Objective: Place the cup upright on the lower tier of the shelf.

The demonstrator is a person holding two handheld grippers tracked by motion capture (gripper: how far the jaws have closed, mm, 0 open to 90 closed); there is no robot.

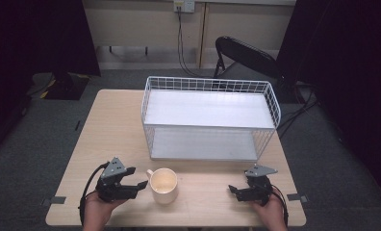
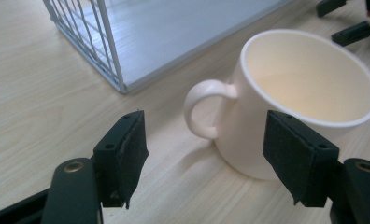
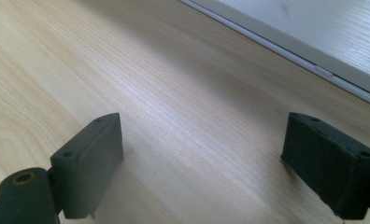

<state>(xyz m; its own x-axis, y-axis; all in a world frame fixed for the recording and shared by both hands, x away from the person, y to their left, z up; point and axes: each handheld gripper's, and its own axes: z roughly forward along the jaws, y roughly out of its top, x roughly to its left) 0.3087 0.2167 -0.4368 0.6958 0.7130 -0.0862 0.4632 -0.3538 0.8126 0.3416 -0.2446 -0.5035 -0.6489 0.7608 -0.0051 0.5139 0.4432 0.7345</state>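
Left gripper (image 2: 204, 158), jaws spread, sits just short of the mug (image 2: 295, 100) at lower centre of the high view, so I judge a grasp is starting; right gripper (image 3: 202, 163) waits spread over bare table (image 3: 174, 93).

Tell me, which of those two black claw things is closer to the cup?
The left gripper. Its open jaws sit right beside the cream mug, near the handle, while the right gripper rests apart at the table's other side.
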